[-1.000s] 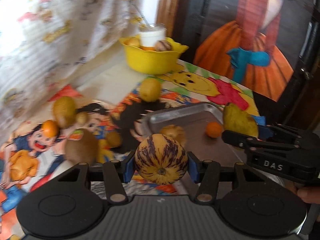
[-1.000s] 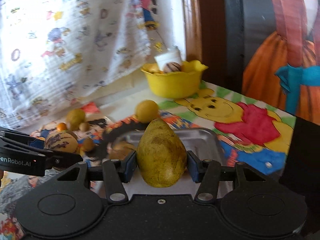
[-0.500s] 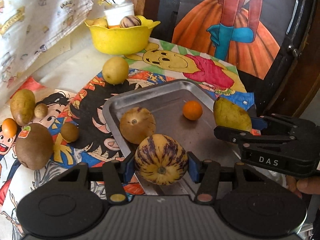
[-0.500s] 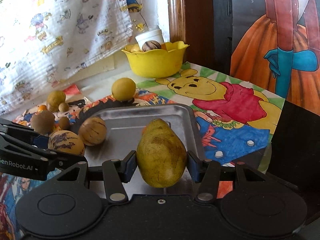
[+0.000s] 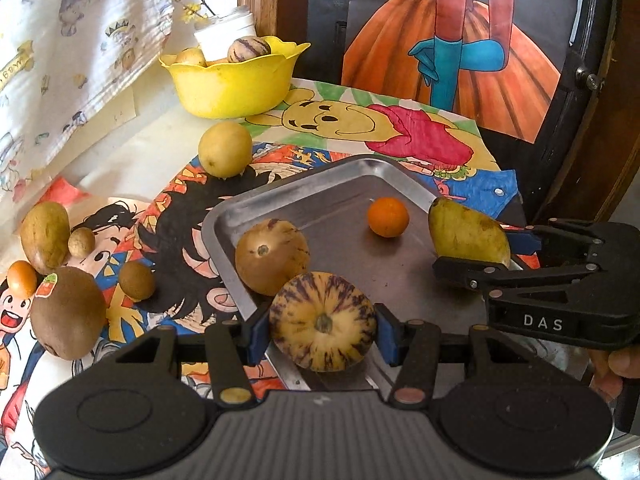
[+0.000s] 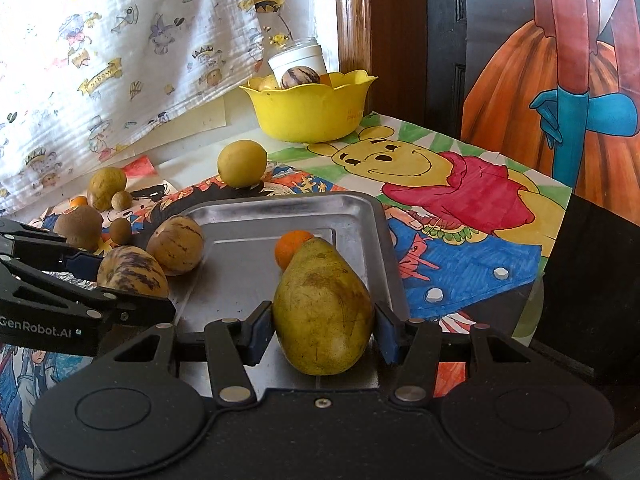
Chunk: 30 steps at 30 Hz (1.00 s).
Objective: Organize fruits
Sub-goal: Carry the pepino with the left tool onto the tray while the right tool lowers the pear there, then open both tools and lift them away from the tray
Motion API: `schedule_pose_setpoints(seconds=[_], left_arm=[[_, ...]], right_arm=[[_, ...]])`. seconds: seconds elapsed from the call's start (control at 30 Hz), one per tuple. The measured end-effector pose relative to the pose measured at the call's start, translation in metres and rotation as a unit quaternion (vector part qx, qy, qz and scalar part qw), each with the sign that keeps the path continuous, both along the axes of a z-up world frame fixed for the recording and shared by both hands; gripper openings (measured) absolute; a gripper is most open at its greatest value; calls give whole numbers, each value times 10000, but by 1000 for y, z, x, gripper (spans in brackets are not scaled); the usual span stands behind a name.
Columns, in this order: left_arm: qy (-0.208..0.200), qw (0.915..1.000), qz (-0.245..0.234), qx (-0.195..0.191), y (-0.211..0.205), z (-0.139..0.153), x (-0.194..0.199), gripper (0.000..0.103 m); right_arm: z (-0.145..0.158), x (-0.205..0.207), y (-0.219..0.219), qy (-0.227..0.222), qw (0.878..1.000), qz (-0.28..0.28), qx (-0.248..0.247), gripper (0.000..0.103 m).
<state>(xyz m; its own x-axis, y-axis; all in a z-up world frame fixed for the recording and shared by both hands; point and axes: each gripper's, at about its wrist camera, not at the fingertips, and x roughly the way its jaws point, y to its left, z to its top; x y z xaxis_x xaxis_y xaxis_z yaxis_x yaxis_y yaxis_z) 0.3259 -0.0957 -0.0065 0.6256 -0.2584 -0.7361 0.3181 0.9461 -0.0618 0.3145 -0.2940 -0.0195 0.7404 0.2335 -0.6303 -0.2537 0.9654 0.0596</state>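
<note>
Both my grippers hold fruit over the metal tray.

My left gripper (image 5: 323, 327) is clamped on a round striped melon (image 5: 322, 321), pale yellow with purple streaks and its stem end facing me, at the tray's (image 5: 332, 176) near left edge. My right gripper (image 6: 323, 326) squeezes a pear-shaped yellow-green mango (image 6: 322, 306) with brown blotches, narrow end pointing away, over the tray's near right side. Inside the tray I see a second, browner striped melon (image 5: 272, 261) by the left rim and a small orange (image 5: 388, 217) toward the far right. Brown and yellow fruits lie scattered on the cartoon-print table cover (image 5: 404, 128) left of the tray; a yellow bowl (image 5: 234, 80) with more fruit stands at the far edge.
</note>
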Motion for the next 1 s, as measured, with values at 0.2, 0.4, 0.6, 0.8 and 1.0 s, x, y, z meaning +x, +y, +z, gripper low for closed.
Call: schedule_pose_setpoints(seconds=[0.2, 0.4, 0.6, 0.8, 1.0], left_arm=[[-9, 9999, 53, -111, 1, 3, -2, 58], [-63, 9997, 130, -170, 6, 8, -6, 59], [-144, 9990, 303, -309, 15, 16, -15, 67], [-294, 9971, 525, -473, 26, 33, -30, 83], [-606, 9927, 817, -647, 45, 57, -56, 101]], right_arm=[[0, 0, 0, 23, 10000, -37, 26, 55], [3, -4, -1, -36, 10000, -57, -14, 56], [13, -14, -3, -129, 9999, -38, -54, 63], [32, -36, -3, -332, 9994, -12, 23, 84], [59, -65, 0, -584, 9982, 57, 149, 102]])
